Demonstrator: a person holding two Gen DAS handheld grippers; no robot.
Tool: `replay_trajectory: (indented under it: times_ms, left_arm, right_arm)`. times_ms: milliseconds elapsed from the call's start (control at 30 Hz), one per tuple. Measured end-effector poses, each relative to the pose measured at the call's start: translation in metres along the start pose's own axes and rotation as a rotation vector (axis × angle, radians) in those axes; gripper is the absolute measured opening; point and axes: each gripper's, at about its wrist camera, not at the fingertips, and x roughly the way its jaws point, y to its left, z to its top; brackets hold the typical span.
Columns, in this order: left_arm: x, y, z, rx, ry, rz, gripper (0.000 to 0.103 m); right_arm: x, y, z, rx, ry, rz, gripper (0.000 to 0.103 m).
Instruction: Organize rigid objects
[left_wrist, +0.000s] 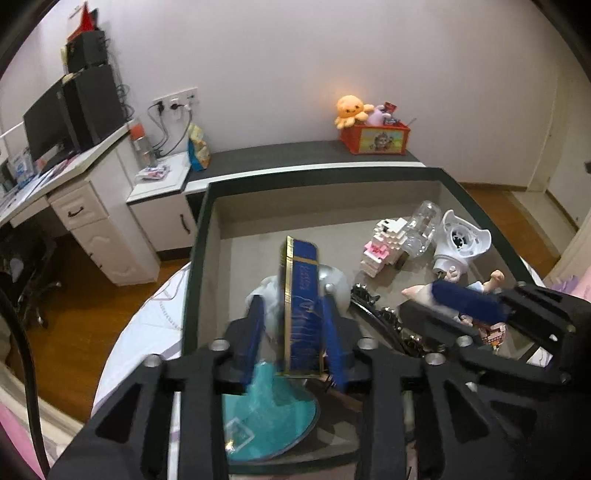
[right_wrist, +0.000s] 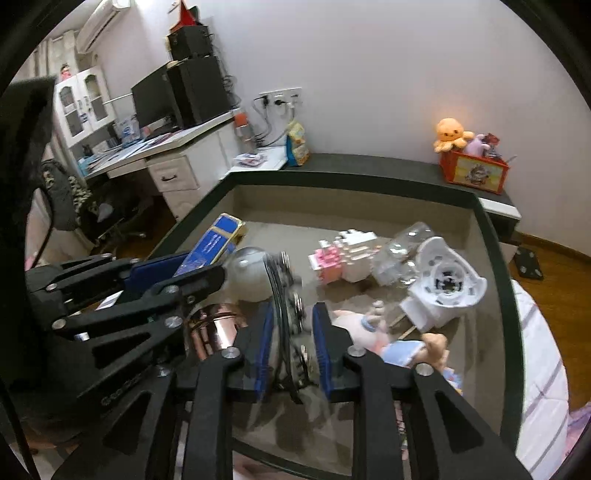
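A large tray with a dark green rim holds the objects. My left gripper stands over it, a tilted blue box with gold edges between its pads; a gap shows at the left pad, so nothing presses. The right wrist view has that left gripper and the blue box at its left. My right gripper has a black studded band, blurred, loose between its parted pads. In the left wrist view the right gripper reaches in from the right beside the studded band.
In the tray lie a pink and white block figure, a clear bottle, a white plastic housing, a doll, a copper cup and a teal disc. A red toy box sits on the ledge behind; a desk stands left.
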Motion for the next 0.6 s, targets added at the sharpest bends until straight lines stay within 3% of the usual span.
replay_trajectory:
  times_ms: [100, 167, 200, 267, 600]
  left_arm:
    - [-0.018, 0.012, -0.002, -0.041, -0.041, 0.019, 0.063]
    - [-0.036, 0.019, -0.005, -0.072, -0.077, -0.006, 0.084]
    - [-0.049, 0.020, -0.009, -0.081, -0.102, -0.025, 0.085]
    - [-0.073, 0.017, -0.017, -0.074, -0.141, -0.031, 0.086]
    - [-0.211, -0.013, -0.072, -0.040, -0.362, 0.007, 0.090]
  right_arm:
    - [-0.014, -0.005, -0.001, 0.020, -0.031, -0.032, 0.050]
    - [-0.031, -0.008, -0.002, 0.030, -0.066, -0.037, 0.082]
    - [-0.043, -0.009, -0.003, 0.033, -0.090, -0.025, 0.086]
    - [-0.065, -0.006, -0.007, 0.038, -0.132, -0.001, 0.087]
    - [-0.190, 0.042, -0.043, -0.058, -0.330, -0.071, 0.090]
